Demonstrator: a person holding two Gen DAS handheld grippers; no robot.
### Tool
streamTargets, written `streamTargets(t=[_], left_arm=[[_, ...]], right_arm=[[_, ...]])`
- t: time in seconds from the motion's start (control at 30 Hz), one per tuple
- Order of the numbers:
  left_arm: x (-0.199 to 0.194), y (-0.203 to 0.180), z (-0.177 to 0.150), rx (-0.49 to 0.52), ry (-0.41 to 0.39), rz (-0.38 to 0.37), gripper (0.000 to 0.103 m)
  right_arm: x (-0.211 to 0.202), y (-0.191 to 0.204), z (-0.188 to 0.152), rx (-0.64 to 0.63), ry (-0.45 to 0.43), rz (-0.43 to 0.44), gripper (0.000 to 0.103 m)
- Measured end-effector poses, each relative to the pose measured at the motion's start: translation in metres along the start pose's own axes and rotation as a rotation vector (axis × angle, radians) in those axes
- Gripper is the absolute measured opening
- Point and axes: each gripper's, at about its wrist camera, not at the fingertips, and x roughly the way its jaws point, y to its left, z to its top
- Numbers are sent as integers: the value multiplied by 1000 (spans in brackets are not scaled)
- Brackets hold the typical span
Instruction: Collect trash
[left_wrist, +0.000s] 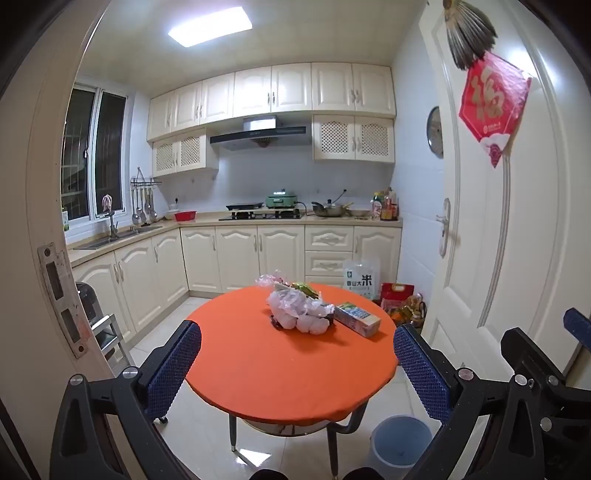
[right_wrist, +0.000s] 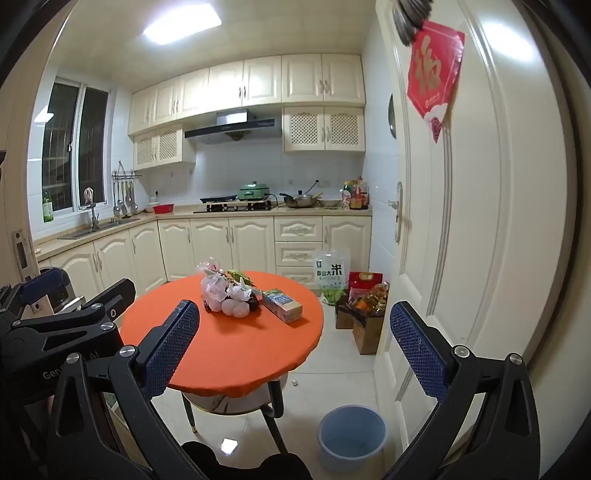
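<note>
Both grippers are hanging short of the round orange table (left_wrist: 280, 369), tilted a little downward. The left gripper (left_wrist: 297, 332) is holding its blue-padded fingers (left_wrist: 173, 365) spread wide with nothing between them, and the right gripper (right_wrist: 295, 321) is doing the same. The trash is sitting near the table's middle, toward twelve o'clock from the left gripper: a heap of crumpled white plastic bags (left_wrist: 299, 310), possibly with a dark wrapper underneath, and a green-and-tan carton (left_wrist: 356, 319) lying just beside it at three o'clock. A blue bin (right_wrist: 351, 435) is standing on the tiled floor at five o'clock from the table, beside the white door (right_wrist: 480, 221).
</note>
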Motion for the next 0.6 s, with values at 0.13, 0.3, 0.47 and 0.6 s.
streamTargets(t=[0.13, 0.3, 0.47, 0.6], left_arm=[[-2, 2, -1, 17, -5, 4, 102], [-1, -1, -1, 32, 3, 9, 102], [-4, 0, -1, 31, -1, 13, 102], [-3, -2, -1, 30, -5, 15, 102]], right_arm=[[-3, 2, -1, 0, -13, 0, 103], [-2, -1, 0, 13, -4, 0, 103], [-2, 0, -2, 18, -7, 5, 103], [0, -2, -3, 23, -3, 8, 103]])
